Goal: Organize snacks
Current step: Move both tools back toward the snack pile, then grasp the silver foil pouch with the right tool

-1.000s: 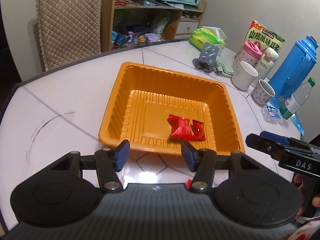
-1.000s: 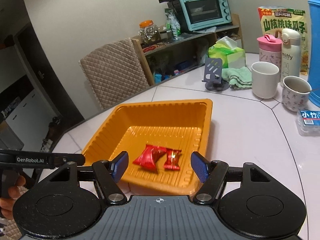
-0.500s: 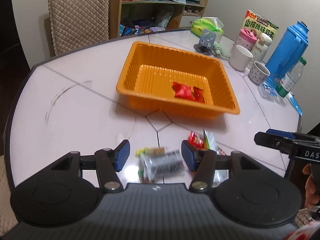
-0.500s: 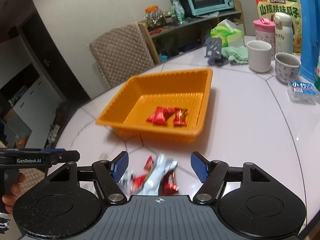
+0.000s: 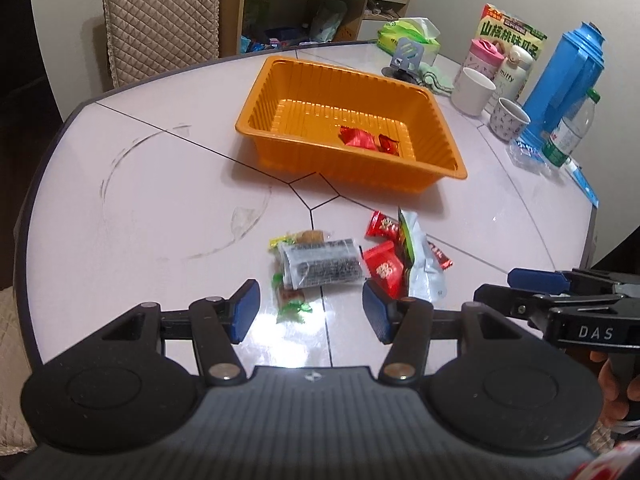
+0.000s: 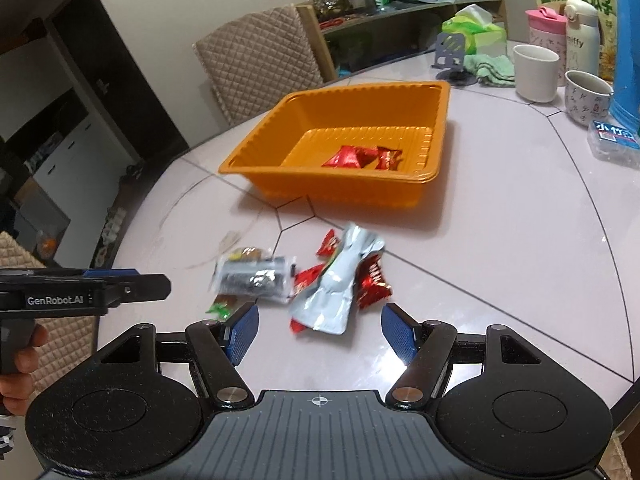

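An orange tray (image 5: 280, 80) (image 6: 256, 162) sits mid-table with two red snack packets (image 5: 362, 138) (image 6: 360, 157) inside. Nearer me lies a loose pile of snacks: a dark clear-wrapped pack (image 5: 320, 266) (image 6: 254, 276), a silver pouch (image 5: 422, 264) (image 6: 340, 284), several red packets (image 5: 384, 268) (image 6: 372, 278) and a small green-wrapped candy (image 5: 292, 306) (image 6: 218, 308). My left gripper (image 5: 310, 312) hovers open just short of the pile, empty. My right gripper (image 6: 318, 330) is open too, with nothing between its fingers, just before the silver pouch. Each gripper shows at the edge of the other's view.
At the table's far right stand a white cup (image 5: 472, 90), a patterned mug (image 5: 508, 122), a pink bottle (image 5: 484, 54), a blue thermos (image 5: 568, 80), a water bottle (image 5: 568, 136) and a snack bag (image 5: 512, 34). A padded chair (image 5: 160, 16) and a shelf with an oven stand behind.
Both grippers have pulled back from the tray toward the near table edge. The loose snack pile has come into view in front of them. Both stay open.
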Demonstrator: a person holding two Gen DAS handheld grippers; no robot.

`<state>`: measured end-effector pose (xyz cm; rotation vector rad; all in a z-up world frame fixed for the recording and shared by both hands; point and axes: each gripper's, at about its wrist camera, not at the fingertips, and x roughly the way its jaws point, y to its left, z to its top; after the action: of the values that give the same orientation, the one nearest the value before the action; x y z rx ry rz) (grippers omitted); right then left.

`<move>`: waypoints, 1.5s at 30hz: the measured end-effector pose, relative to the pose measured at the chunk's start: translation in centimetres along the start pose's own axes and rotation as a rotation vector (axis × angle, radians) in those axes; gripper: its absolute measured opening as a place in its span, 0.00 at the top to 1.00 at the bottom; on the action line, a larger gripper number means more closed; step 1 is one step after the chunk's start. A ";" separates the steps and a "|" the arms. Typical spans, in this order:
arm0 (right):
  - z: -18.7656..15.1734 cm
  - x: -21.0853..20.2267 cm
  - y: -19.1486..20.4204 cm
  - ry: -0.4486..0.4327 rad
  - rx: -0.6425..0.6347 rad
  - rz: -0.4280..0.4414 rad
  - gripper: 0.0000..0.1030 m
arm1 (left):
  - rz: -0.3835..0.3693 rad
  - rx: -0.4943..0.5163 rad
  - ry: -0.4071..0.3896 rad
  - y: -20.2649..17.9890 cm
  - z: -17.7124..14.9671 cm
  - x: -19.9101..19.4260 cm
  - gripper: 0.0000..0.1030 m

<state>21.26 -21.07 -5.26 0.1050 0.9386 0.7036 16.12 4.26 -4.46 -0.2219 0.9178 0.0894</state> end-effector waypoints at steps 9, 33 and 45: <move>-0.3 1.2 0.8 0.014 -0.006 -0.017 0.34 | 0.017 0.034 -0.009 0.0 -0.5 0.1 0.49; 3.7 7.6 -0.5 0.054 0.082 -0.102 0.56 | -0.006 0.041 0.022 1.4 1.7 3.8 0.49; 3.7 10.6 -1.1 0.104 0.075 -0.148 0.64 | -0.019 0.040 0.041 1.9 2.6 5.8 0.49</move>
<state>28.79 -14.83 -10.91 0.0654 1.0612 0.5411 21.35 6.62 -7.84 -0.1961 0.9570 0.0491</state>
